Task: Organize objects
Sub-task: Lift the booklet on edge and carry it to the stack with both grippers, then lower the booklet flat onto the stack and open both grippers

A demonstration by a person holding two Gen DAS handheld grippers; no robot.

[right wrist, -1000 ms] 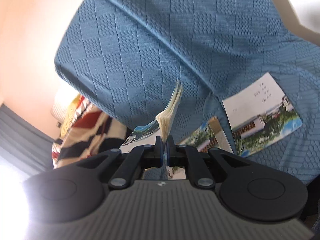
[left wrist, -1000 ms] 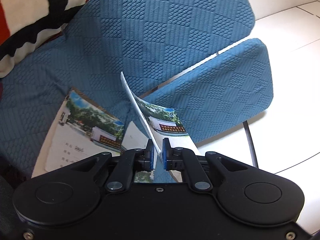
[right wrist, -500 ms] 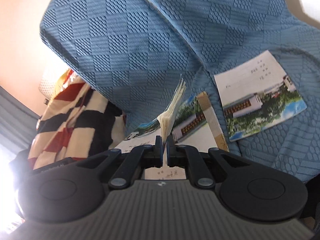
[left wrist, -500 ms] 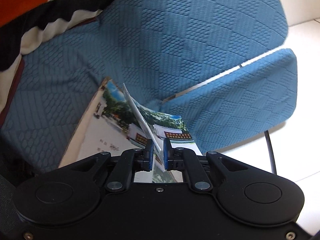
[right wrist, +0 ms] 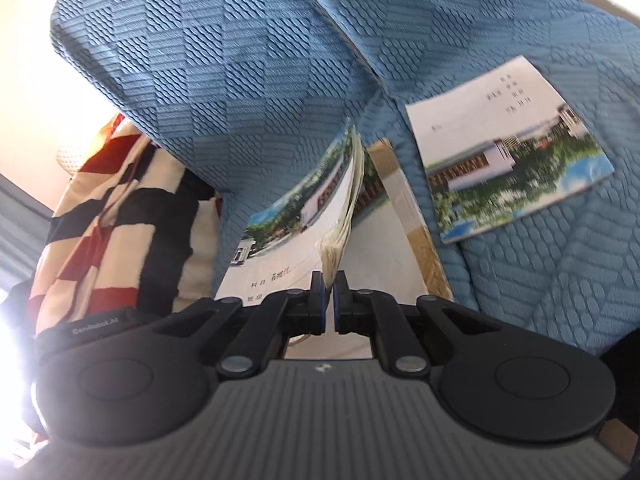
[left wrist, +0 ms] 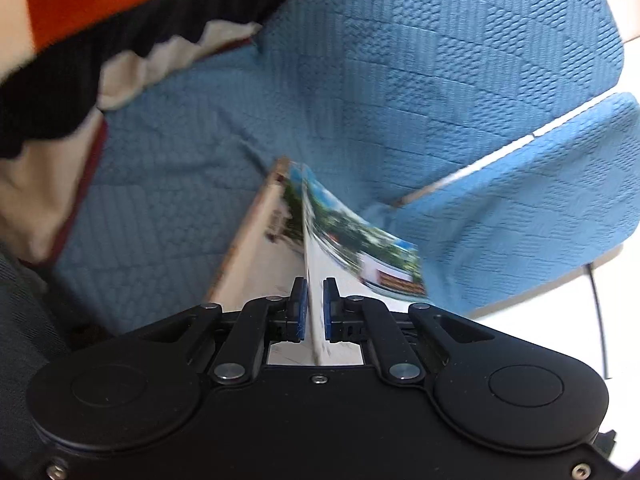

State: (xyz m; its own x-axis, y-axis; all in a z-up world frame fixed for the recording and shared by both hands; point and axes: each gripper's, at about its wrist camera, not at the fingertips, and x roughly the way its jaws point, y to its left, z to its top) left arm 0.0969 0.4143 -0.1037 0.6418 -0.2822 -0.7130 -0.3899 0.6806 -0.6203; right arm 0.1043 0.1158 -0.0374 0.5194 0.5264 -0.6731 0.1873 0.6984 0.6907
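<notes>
Left wrist view: the left claw [left wrist: 313, 310] is nearly closed on the thin edge of a booklet [left wrist: 352, 236], which stands on edge and reaches toward 12 o'clock over another booklet [left wrist: 260, 248] lying flat on the blue sofa [left wrist: 400, 80]. In the right wrist view the right claw [right wrist: 329, 303] pinches the thick, fanned page edge of what I take to be that same booklet [right wrist: 304, 208], jaws almost together. A third booklet [right wrist: 504, 148] lies apart at 2 o'clock on the cushion, and a striped blanket [right wrist: 112, 208] sits at 9 o'clock.

Judging by the task, the step in hand is stacking: the held booklet is being set onto the flat one. Next comes squaring the edges, letting go with both claws, then fetching the third.

Readable writing: "GenRobot.AI" on the right claw's body. The cover carries printed Chinese form lines, too small to read surely.
</notes>
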